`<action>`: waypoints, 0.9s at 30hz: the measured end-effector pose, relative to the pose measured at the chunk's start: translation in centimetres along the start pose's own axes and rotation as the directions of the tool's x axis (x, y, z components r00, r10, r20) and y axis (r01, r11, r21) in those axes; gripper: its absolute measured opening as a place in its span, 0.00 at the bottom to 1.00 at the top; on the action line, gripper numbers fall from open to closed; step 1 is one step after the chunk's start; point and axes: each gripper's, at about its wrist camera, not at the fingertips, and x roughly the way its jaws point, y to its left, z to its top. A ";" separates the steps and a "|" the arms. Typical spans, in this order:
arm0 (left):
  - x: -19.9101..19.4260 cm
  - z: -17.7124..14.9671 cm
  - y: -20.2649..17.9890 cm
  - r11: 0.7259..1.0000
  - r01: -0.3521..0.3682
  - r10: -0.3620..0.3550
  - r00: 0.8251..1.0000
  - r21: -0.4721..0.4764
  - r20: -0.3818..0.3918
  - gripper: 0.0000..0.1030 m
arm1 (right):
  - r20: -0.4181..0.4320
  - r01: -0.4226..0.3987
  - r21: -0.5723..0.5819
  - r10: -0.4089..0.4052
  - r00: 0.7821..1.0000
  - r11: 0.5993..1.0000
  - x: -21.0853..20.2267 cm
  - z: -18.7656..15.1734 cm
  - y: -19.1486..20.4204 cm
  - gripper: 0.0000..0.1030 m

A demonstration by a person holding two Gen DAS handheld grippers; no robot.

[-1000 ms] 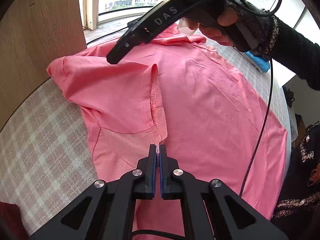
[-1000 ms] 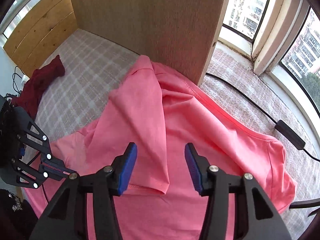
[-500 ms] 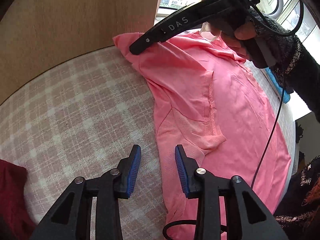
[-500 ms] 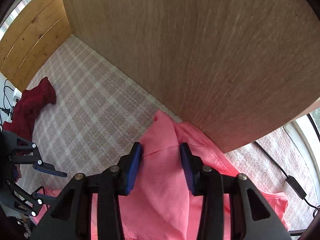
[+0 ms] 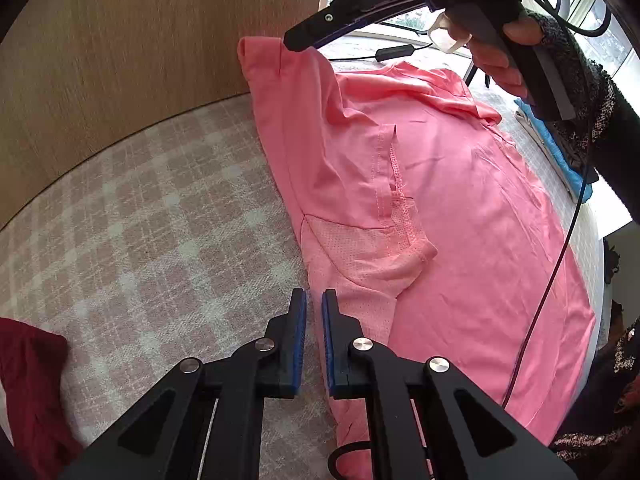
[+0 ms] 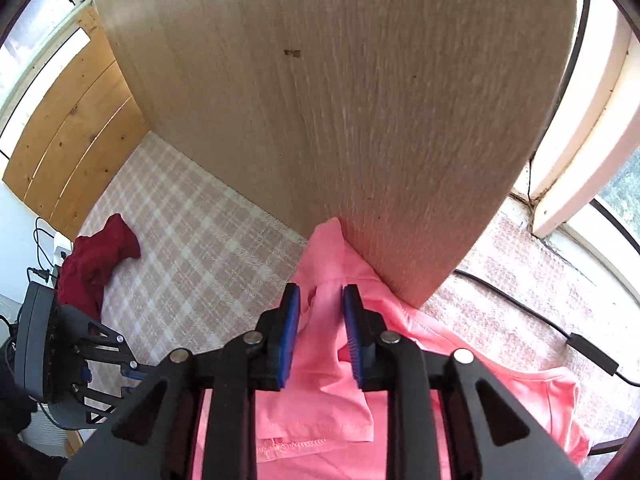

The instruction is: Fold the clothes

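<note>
Pink shirt edge abuts wooden panel (checked cloth bare leftward).

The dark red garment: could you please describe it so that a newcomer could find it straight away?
Start at the checked cloth that covers the surface below the wooden panel. The pink shirt lies against the panel; the dark red garment sits apart from it, toward the cloth's edge. It is crumpled, not spread flat, and far darker.
</note>
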 end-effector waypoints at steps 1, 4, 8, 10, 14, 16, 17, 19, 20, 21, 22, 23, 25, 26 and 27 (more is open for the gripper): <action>-0.5 -0.1 -0.5 1.000 -0.010 0.009 1.000 0.017 0.010 0.10 | 0.013 -0.011 0.011 0.011 1.000 1.000 -0.7 -0.5 -0.4 0.34; -1.1 0.1 -3.1 0.997 0.015 -0.018 0.999 0.081 0.031 0.25 | 0.009 -0.044 0.045 0.043 0.999 0.998 -1.9 -2.4 -1.7 0.34; 0.7 1.2 -6.5 0.980 0.021 -0.025 1.000 0.199 0.017 0.25 | -0.106 -0.026 0.024 0.029 0.994 0.999 -0.2 -5.1 -1.9 0.34; 2.1 1.6 -7.1 0.973 0.003 -0.003 1.000 0.229 -0.003 0.27 | -0.151 -0.014 0.010 0.016 0.988 1.000 1.0 -6.1 -1.9 0.34; 4.0 2.1 -6.2 0.979 0.006 0.003 0.999 0.205 -0.045 0.16 | -0.191 -0.028 -0.002 0.027 0.981 1.000 3.2 -6.8 -1.5 0.34; 3.3 2.3 -4.6 0.993 0.050 -0.046 0.998 0.108 -0.040 0.12 | -0.190 -0.013 -0.052 0.003 0.982 0.999 3.3 -6.7 -0.6 0.34; 2.8 2.3 -3.8 0.996 0.058 -0.056 0.998 0.068 -0.027 0.12 | -0.189 -0.008 -0.064 -0.004 0.982 0.998 3.3 -6.7 -0.2 0.34; 1.6 1.8 -2.7 0.998 0.059 -0.059 0.998 0.022 -0.003 0.10 | -0.181 0.006 -0.059 -0.016 0.983 0.998 2.9 -6.5 0.1 0.34; 0.7 1.4 -2.4 0.998 0.063 -0.064 0.998 0.011 0.008 0.10 | -0.168 0.006 -0.047 -0.014 0.986 0.999 2.2 -6.6 0.3 0.34; -0.2 0.9 -2.3 0.997 0.073 -0.072 0.997 -0.004 0.017 0.15 | -0.155 -0.009 -0.035 0.003 0.988 0.999 1.4 -6.7 0.6 0.34; -1.2 0.3 -2.2 0.997 0.081 -0.080 0.996 -0.017 0.027 0.19 | -0.145 -0.037 -0.024 0.033 0.989 0.999 0.7 -6.9 0.9 0.34; -2.2 -0.5 -2.2 0.997 0.077 -0.076 0.996 -0.026 0.034 0.22 | -0.142 -0.067 -0.014 0.064 0.988 0.998 0.1 -7.2 1.5 0.34; -4.2 -2.2 -2.3 0.999 0.029 -0.028 0.999 -0.045 0.039 0.28 | -0.136 -0.072 -0.031 0.067 0.988 0.997 -0.6 -8.2 2.8 0.35; -5.2 -3.3 -2.3 0.998 0.014 -0.012 0.999 -0.058 0.036 0.28 | -0.141 -0.066 -0.053 0.058 0.988 0.996 -0.7 -8.7 3.6 0.34; -6.3 -4.5 -2.3 0.997 0.004 -0.002 0.999 -0.075 0.035 0.28 | -0.148 -0.068 -0.068 0.057 0.987 0.995 -0.7 -9.3 4.2 0.34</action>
